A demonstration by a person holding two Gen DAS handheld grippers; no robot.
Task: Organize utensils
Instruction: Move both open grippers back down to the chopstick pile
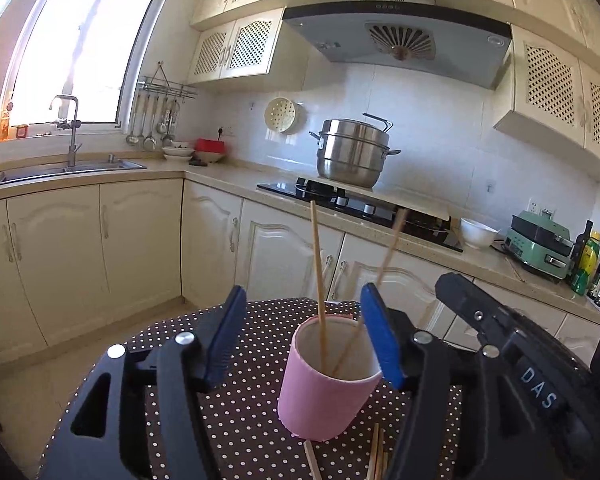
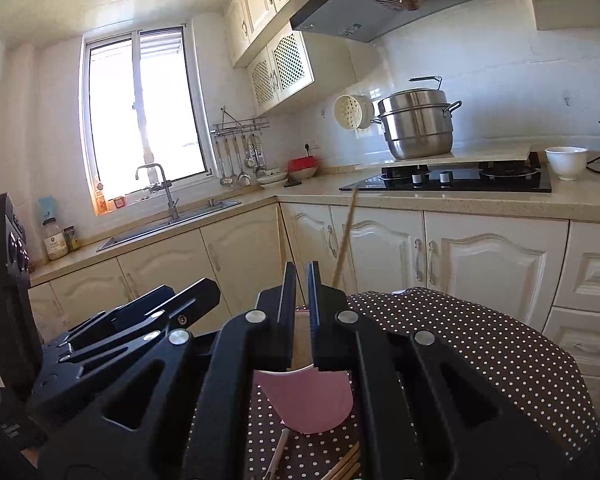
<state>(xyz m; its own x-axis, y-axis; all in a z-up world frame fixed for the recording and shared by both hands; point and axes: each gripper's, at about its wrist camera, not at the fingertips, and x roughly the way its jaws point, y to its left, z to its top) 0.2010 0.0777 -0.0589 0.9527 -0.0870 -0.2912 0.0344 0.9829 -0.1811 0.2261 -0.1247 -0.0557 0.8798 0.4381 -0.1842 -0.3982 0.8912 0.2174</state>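
The pink cup [image 1: 328,376] stands on the dotted table [image 1: 256,420], two chopsticks [image 1: 318,280] inside. Left gripper [image 1: 304,344] gapes empty; right gripper [image 2: 299,320] is closed, empty. Next — grasp loose chopsticks [image 1: 376,456] (near side) mid-shaft.

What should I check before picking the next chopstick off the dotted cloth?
1. Pink cup upright on the dotted tablecloth: ok.
2. Two chopsticks already stand in the cup, leaning apart: ok.
3. Left gripper open, its blue pads either side of the cup, not pressing on it: ok.
4. Right gripper shut and holding nothing: not ok for a pick, open it first.
5. Loose chopsticks lie on the cloth in front of the cup: ok, though their number cannot be told.
6. Clear path past the leaning chopsticks: cannot tell.
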